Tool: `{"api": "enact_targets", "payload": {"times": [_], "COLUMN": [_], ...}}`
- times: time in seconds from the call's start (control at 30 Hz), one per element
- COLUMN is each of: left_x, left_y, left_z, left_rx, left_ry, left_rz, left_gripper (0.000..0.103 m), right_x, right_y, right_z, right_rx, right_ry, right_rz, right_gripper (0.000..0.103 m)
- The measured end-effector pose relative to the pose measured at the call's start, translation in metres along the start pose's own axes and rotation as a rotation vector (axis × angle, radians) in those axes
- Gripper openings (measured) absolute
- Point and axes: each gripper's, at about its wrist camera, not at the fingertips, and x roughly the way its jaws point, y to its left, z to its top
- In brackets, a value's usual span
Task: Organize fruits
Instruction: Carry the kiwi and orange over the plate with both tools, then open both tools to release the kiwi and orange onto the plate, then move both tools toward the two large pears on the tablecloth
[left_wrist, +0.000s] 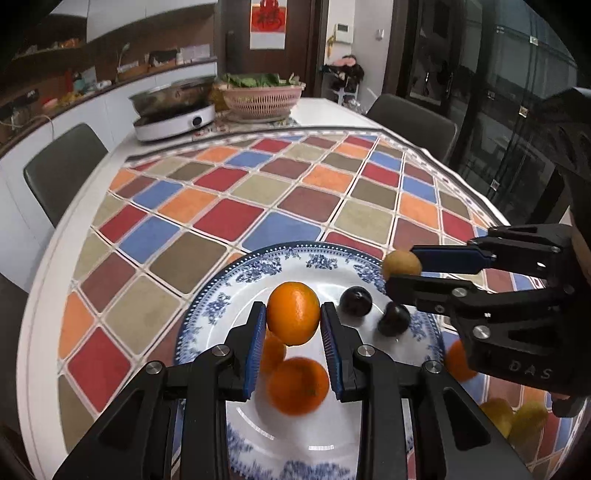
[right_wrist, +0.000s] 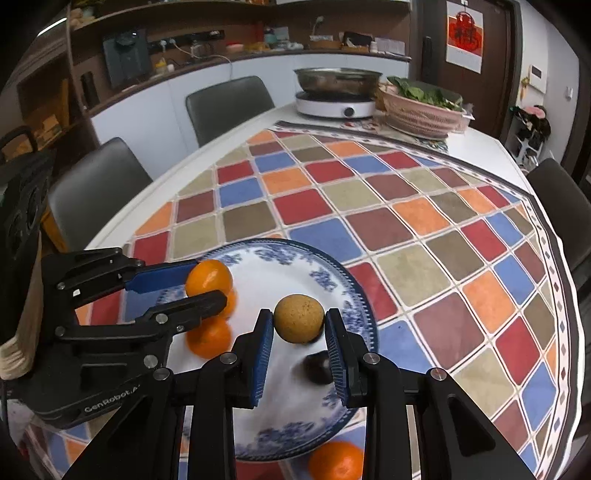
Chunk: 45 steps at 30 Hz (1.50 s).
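Observation:
My left gripper (left_wrist: 293, 314) is shut on an orange (left_wrist: 293, 313) and holds it above the blue-and-white plate (left_wrist: 221, 295). Two more oranges (left_wrist: 297, 386) and two dark plums (left_wrist: 355, 301) lie on the plate. My right gripper (right_wrist: 299, 319) is shut on a tan round fruit (right_wrist: 299, 318) over the plate's right part (right_wrist: 332, 284); a dark plum (right_wrist: 318, 366) lies under it. The right gripper shows in the left wrist view (left_wrist: 402, 269), the left gripper in the right wrist view (right_wrist: 207, 282).
An orange (right_wrist: 336, 461) lies on the checkered tablecloth (right_wrist: 424, 236) near the plate, and yellow fruits (left_wrist: 513, 417) lie at the right. A hotpot cooker (left_wrist: 173, 110) and a pink basket of greens (left_wrist: 262, 96) stand at the far end. Chairs surround the table.

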Motion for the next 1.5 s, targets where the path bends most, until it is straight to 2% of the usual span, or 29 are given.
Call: {"api": "enact_targets", "payload": {"times": [0.33, 0.4, 0.5, 0.73, 1.1, 1.2, 1.43, 1.5], "left_x": [0.03, 0.028, 0.018, -0.019, -0.083, -0.1, -0.132, -0.139], "left_y": [-0.003, -0.003, 0.0, 0.004, -0.017, -0.026, -0.046, -0.051], "left_z": [0.005, 0.005, 0.004, -0.004, -0.018, -0.023, -0.037, -0.04], "left_rx": [0.003, 0.003, -0.005, -0.008, -0.004, 0.001, 0.009, 0.018], "left_ry": [0.068, 0.064, 0.041, -0.003, -0.101, -0.128, -0.172, -0.183], "left_rz": [-0.003, 0.006, 0.017, 0.105, 0.113, 0.107, 0.096, 0.099], "left_gripper": [0.031, 0.045, 0.048, 0.052, 0.057, 0.06, 0.063, 0.065], "right_x": [0.021, 0.022, 0.02, 0.009, -0.048, -0.067, -0.103, -0.113], "right_y": [-0.016, -0.016, -0.015, -0.004, 0.015, 0.017, 0.026, 0.028], "right_z": [-0.01, -0.011, -0.011, -0.012, -0.023, -0.029, -0.044, -0.05], "right_rx": [0.015, 0.015, 0.016, -0.014, -0.016, -0.004, -0.005, 0.0], "right_ry": [0.052, 0.053, 0.044, 0.021, -0.065, -0.09, -0.136, -0.145], "right_rz": [-0.012, -0.005, 0.005, 0.014, 0.016, 0.01, -0.017, -0.023], "right_gripper": [0.03, 0.03, 0.03, 0.034, 0.035, 0.042, 0.042, 0.046]}}
